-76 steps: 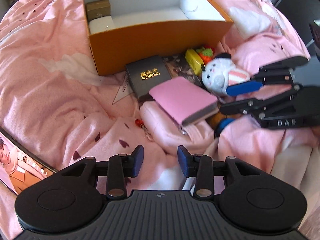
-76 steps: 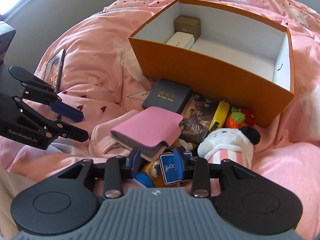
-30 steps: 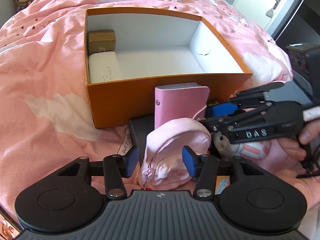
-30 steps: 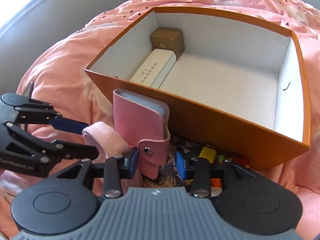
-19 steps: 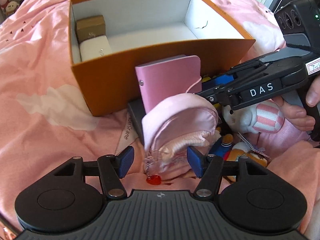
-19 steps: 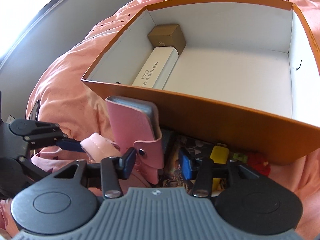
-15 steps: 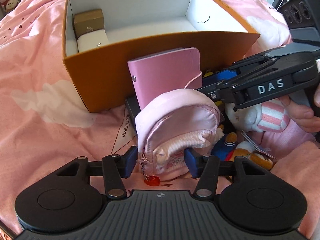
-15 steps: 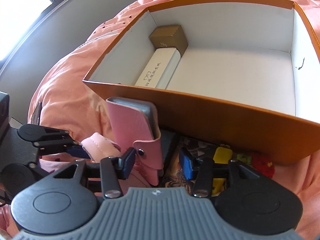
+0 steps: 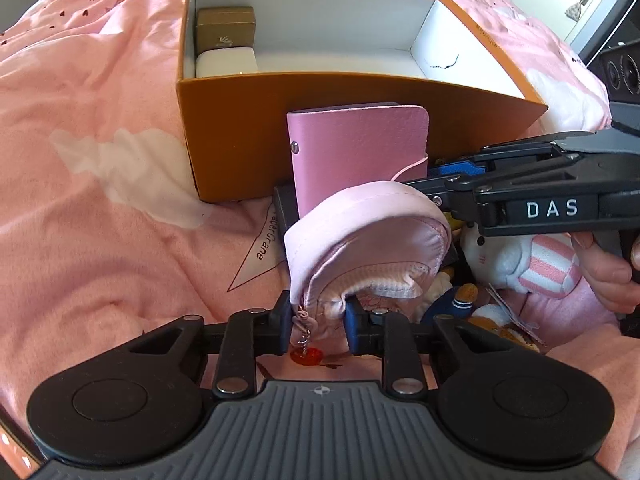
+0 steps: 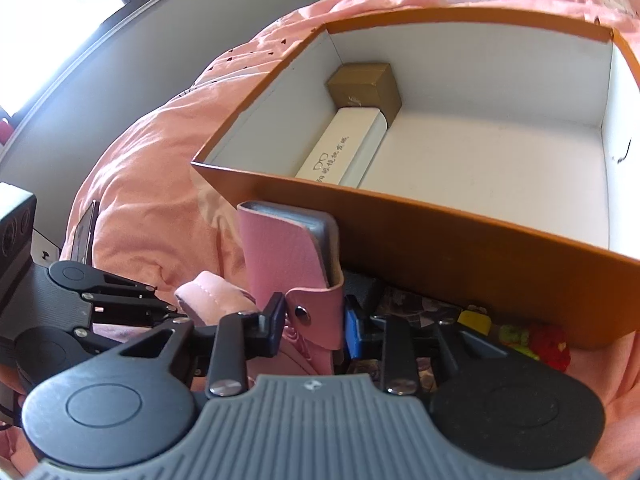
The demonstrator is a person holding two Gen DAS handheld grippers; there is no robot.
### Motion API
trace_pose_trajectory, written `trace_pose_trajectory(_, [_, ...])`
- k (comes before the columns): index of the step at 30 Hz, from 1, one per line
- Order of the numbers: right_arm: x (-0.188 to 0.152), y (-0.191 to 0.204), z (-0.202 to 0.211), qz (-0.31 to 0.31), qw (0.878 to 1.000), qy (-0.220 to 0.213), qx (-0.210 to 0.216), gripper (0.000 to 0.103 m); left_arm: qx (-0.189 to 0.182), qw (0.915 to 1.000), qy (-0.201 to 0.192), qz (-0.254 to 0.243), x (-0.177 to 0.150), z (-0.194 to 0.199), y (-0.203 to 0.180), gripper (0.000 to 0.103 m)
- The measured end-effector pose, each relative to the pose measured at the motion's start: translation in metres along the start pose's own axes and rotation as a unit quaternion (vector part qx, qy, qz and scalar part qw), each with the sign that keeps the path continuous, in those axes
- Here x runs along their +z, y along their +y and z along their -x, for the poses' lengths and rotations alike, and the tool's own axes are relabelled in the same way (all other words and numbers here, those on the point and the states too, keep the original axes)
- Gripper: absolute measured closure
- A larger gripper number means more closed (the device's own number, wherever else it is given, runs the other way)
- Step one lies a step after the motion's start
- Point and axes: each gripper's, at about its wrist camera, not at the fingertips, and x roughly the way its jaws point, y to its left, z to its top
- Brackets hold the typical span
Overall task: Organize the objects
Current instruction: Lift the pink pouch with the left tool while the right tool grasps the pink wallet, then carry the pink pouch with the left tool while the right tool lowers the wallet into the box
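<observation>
Simultaneously, both tools gripped items in front of the orange box point(image 9: 248, 120). The left gripper point(image 9: 314, 322) was clamped on the lower edge of a pale pink pouch point(image 9: 366, 240), held above the pink bedspread point(image 9: 100, 200). The right gripper point(image 10: 314, 330) pinched the snap flap of an upright pink card wallet point(image 10: 288, 256), beside the box's near wall. Inside the box lay a white case point(image 10: 340, 144) and a brown carton point(image 10: 366, 84).

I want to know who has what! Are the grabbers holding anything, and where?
The left gripper pinches the pink satin pouch at its lower edge. The right gripper clamps the pink card wallet near its snap flap.
</observation>
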Motion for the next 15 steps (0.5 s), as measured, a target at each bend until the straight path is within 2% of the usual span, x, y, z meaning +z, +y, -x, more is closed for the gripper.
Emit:
trace_pose_trajectory(8, [0.0, 0.028, 0.032, 0.076, 0.994, -0.052, -0.067, 0.071, -0.009, 0.999, -0.041, 0.012, -0.003, 0.027, -0.002, 0.079])
trace_pose_trajectory(15, [0.006, 0.028, 0.072, 0.061, 0.991, -0.088, -0.08, 0.072, -0.034, 0.9963, -0.078, 0.005, 0.006, 0.055, -0.011, 0.079])
